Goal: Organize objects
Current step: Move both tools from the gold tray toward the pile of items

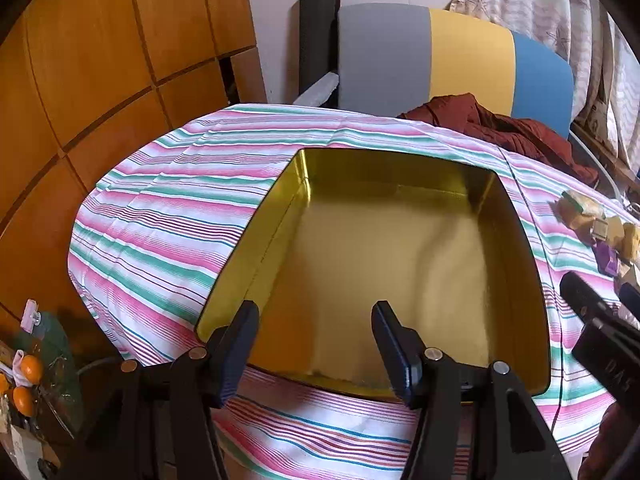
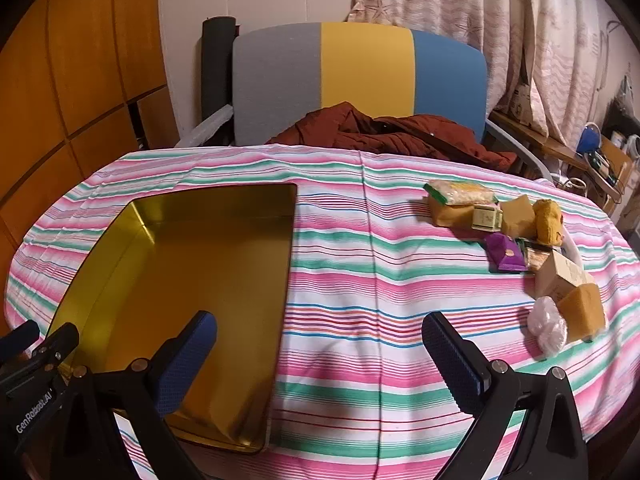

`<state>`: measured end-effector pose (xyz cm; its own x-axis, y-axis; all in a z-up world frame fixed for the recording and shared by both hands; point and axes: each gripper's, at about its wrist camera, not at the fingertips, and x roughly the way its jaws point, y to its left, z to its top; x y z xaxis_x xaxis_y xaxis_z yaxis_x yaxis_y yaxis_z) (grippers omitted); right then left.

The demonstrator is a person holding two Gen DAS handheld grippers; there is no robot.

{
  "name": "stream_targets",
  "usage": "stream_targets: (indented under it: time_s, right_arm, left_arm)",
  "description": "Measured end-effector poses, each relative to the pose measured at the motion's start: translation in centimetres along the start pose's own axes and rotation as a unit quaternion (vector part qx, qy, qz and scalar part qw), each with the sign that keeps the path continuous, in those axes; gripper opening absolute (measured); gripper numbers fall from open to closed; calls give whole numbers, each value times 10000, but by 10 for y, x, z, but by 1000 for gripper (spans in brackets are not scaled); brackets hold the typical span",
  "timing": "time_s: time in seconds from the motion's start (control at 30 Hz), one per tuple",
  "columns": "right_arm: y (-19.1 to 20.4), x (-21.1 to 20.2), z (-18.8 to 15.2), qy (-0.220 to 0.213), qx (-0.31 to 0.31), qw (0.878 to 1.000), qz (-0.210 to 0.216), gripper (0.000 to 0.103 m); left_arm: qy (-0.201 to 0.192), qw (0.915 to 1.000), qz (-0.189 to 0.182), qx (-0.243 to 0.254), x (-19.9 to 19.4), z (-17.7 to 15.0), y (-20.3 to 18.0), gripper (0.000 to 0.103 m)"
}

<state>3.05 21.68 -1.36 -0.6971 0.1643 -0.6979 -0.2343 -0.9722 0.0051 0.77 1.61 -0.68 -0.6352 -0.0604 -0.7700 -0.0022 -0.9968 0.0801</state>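
Both sets of jaws spread and holding nothing above the striped worktop

The left gripper (image 1: 316,344) hangs over the near edge of the gold tin (image 2: 192,280), jaws apart with only the bare tin floor between them; the right gripper (image 2: 320,354) has its jaws spread wide over the striped cloth (image 2: 360,240) just beside the tin's right wall. The pile of small packets (image 2: 516,240) lies well apart on the cloth's right side. Behind the worktop, a chair (image 2: 360,76) carries a red-brown garment (image 2: 400,132)
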Motion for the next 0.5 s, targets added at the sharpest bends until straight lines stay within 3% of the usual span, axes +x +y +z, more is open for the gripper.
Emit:
stream_targets:
  time_s: [0.27,0.5]
  right_arm:
    - [-24,-2,3,-46,162,9998,-117,103]
    - [-53,-5,4,-152,211,9994,-232,103]
  left_arm:
    - [71,9998,-115,130,-1,-7,-15,59]
    - [29,9980,-499,384,-9,-14,-40,60]
